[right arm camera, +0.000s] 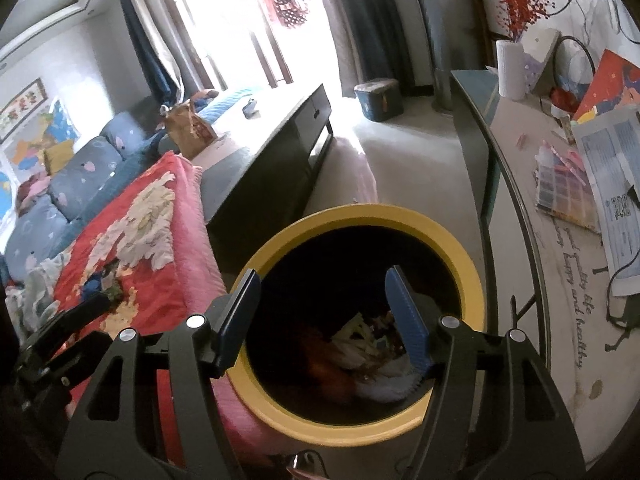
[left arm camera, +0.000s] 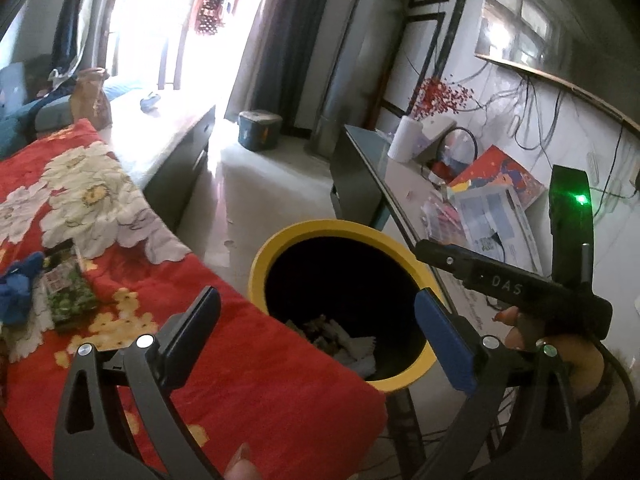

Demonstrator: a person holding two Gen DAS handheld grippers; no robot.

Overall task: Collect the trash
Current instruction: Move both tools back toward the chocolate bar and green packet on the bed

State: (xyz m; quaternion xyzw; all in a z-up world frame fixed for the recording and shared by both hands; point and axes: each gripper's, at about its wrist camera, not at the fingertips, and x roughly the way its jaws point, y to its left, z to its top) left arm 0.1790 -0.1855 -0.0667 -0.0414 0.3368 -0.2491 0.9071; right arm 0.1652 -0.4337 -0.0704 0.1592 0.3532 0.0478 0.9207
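A yellow-rimmed black trash bin (left arm camera: 262, 258) stands on the floor between the red floral blanket and the glass table; it also shows in the right wrist view (right arm camera: 468, 264). Crumpled paper and wrappers (right arm camera: 360, 340) lie at its bottom, also seen in the left wrist view (left arm camera: 352, 346). My right gripper (right arm camera: 324, 312) is open and empty, directly above the bin's mouth; it shows in the left wrist view (left arm camera: 516, 288) from the side. My left gripper (left arm camera: 316, 324) is open and empty, over the bin's near rim. A green wrapper (left arm camera: 70, 290) and a blue crumpled piece (left arm camera: 18, 284) lie on the blanket.
The red floral blanket (left arm camera: 248, 360) covers a low surface on the left. A glass table (right arm camera: 516, 148) on the right carries papers, a paper roll (right arm camera: 510, 68), cables and a red booklet. A dark low cabinet (right arm camera: 280, 148) and a blue sofa (right arm camera: 72, 176) stand behind.
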